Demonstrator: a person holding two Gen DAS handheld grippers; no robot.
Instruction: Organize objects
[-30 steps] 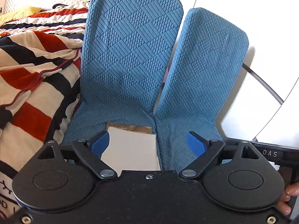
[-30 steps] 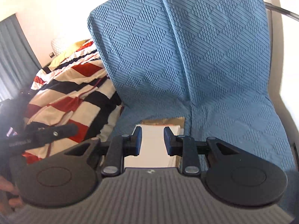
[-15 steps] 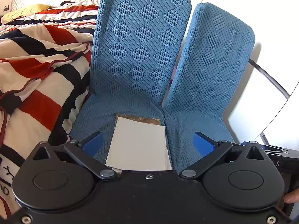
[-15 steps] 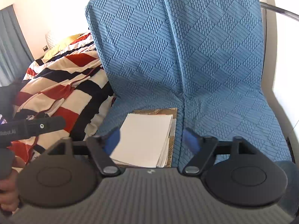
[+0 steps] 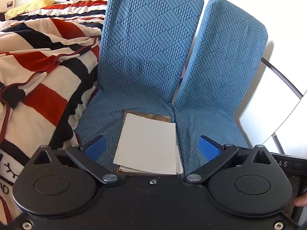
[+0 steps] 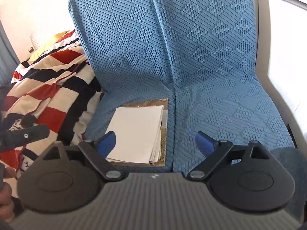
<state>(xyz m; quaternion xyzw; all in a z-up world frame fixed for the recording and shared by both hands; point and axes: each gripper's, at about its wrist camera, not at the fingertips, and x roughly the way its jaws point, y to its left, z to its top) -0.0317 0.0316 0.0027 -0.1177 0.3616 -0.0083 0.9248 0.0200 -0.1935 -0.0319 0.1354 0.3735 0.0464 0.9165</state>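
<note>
Left gripper (image 5: 151, 148) spread wide, blue pads (image 5: 95, 149) clear of everything, nothing held. Right gripper (image 6: 155, 143) likewise spread wide and empty, left pad (image 6: 106, 143) overlapping the paper's near left corner in view; contact cannot be told. Stack of white paper sheets (image 5: 148, 143) lying flat on a brown patterned book (image 5: 153, 117), both on the seat of the left blue quilted chair (image 5: 149, 44), hard against the seam at 3 o'clock. Second blue quilted chair (image 5: 224, 67) just beside, at 3 o'clock. Striped red, navy and cream blanket (image 5: 38, 72) heaped at 9 o'clock, touching the chair's edge. Yellow pillow (image 5: 30, 4) at 11 o'clock, far back.
</note>
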